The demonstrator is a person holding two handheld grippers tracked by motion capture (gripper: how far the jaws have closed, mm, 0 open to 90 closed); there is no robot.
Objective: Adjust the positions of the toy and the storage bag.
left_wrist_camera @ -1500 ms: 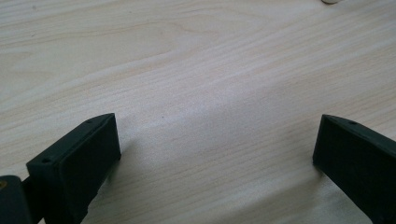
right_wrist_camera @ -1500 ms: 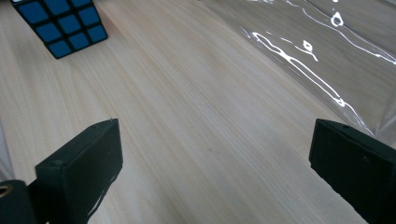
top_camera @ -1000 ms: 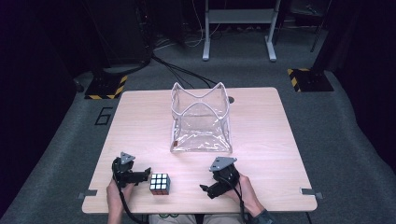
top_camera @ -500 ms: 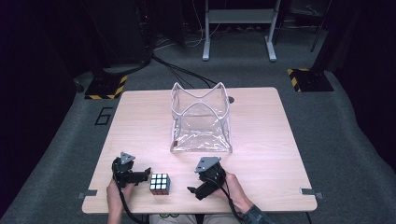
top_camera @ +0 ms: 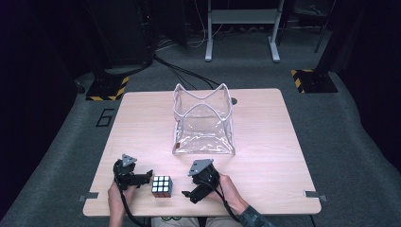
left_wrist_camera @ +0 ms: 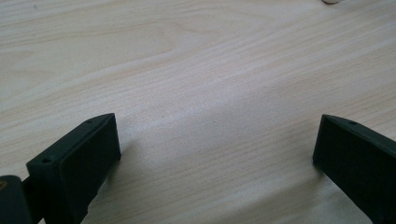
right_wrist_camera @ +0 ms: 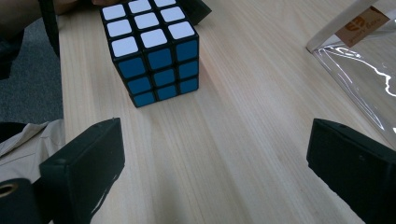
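The counter (top_camera: 265,137), a pale wood top, carries the biggest thing on it at the middle: a clear plastic bag (top_camera: 204,124) standing open, its mouth sagging into two peaks. In the right gripper view a corner of that bag (right_wrist_camera: 359,60) shows a small brown tag (right_wrist_camera: 363,23) with an orange mark and a line of print too small to read; the number 6 (top_camera: 105,117) is marked on the floor just off the counter's left edge. Next in size are the two hand-held tools at the near edge. The right tongs (top_camera: 188,195) have swung in from further right over the last second and now sit near the cube, pointed at it, with the jaws spread wide and nothing between them; the right gripper view looks along them at the cube (right_wrist_camera: 152,49) just ahead, white face up and blue faces toward the camera. The left tongs (top_camera: 148,176) have not shifted over that time; they rest just beside the cube's left side, and their own view shows the jaws wide apart over bare wood. Smallest is the cube (top_camera: 161,185) itself, standing flat on the counter between the two tools, well in front of the bag and apart from it. I judge that the right hand's approach makes it the one about to take the cube, likely for dropping into the open bag; the grasp has not begun, since the jaws have yet to straddle it.
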